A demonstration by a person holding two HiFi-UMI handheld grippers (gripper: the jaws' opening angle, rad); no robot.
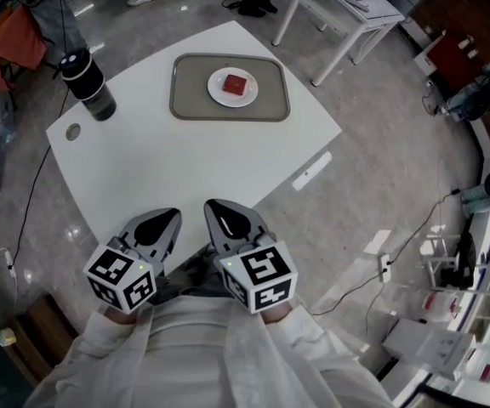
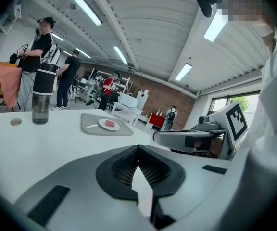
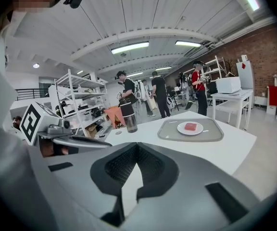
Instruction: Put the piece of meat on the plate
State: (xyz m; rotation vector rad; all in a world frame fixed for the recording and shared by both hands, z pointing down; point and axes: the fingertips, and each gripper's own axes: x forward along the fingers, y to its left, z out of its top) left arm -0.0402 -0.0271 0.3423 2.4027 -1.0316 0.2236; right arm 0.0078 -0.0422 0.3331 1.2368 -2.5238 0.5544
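A red piece of meat lies on a small white plate, which sits on a grey tray at the far side of the white table. The same meat shows small in the left gripper view, and the meat is also seen in the right gripper view. Both grippers hang at the table's near edge, close to the person's body, far from the tray. My left gripper is shut and empty. My right gripper is shut and empty too.
A dark bottle stands at the table's far left, beside a round hole cover. A white side table stands beyond the far right corner. Cables run over the floor. People stand in the background.
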